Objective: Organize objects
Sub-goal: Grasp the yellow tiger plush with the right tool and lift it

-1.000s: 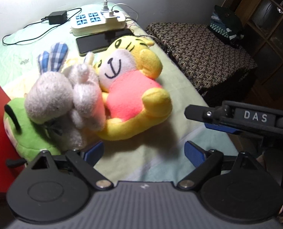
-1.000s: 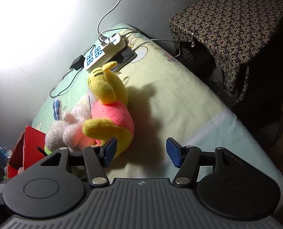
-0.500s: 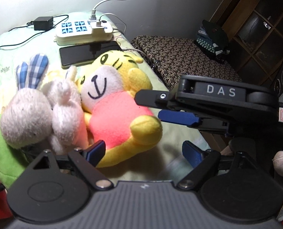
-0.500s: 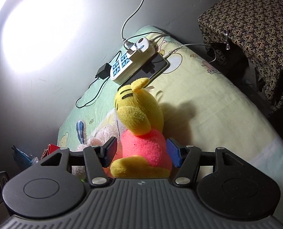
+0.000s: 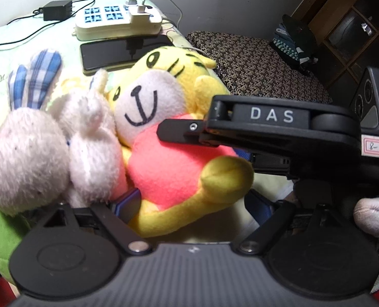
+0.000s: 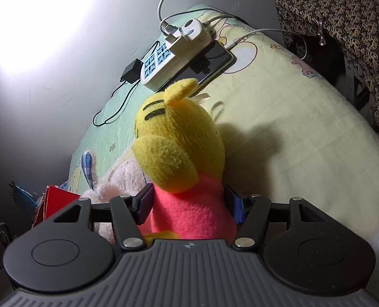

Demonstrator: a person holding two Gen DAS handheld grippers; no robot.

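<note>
Pinching the yellow plush tiger (image 6: 186, 179) at its pink belly, the right tool (image 6: 189, 202) grips; the left tool (image 5: 194, 204) is spread.

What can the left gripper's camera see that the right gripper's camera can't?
Only the left wrist view shows the yellow tiger toy's smiling face, the green plush low on the left, the wooden shelf, and the right gripper from outside, reaching in over the toy's pink body. Only the right wrist view shows the bright light patch on the wall, the back of the toy's head and the gripper fingers either side of its pink body. Both show the white bunny, power strip, phone and patterned cloth.
</note>
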